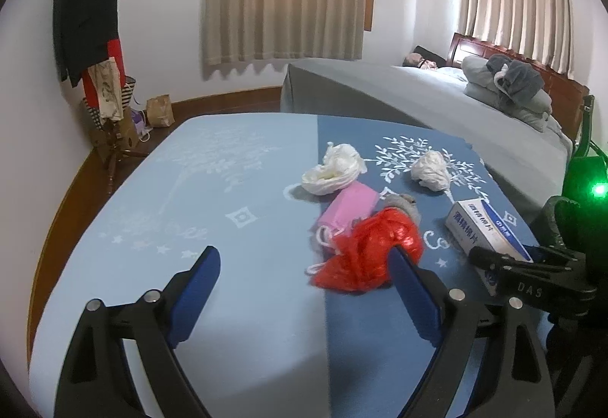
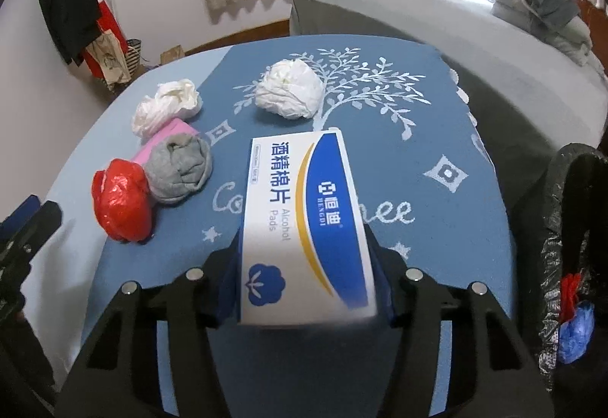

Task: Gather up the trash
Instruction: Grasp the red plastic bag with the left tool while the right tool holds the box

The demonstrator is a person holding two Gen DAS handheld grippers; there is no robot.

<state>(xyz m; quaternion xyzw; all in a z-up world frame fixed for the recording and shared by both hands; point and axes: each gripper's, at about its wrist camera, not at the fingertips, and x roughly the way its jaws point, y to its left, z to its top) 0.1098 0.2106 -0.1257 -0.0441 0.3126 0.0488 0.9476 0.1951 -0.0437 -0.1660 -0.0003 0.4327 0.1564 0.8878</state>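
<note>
On the blue cloth [image 2: 456, 121], the right gripper [image 2: 306, 288] clamps the alcohol pads box [image 2: 304, 220], long axis pointing away; only this view shows the black bag [image 2: 562, 212]. The left gripper [image 1: 306, 266] is wide open, empty.

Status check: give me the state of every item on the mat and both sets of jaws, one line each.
White-and-blue alcohol pads box: closed, between right gripper jaws.
Red plastic bag: crumpled, lying loose.
Pink face mask: flat, partly covered.
Grey cloth: bunched.
White plastic bag: crumpled.
White tissue wad: balled.
Left gripper: open, empty.
</note>
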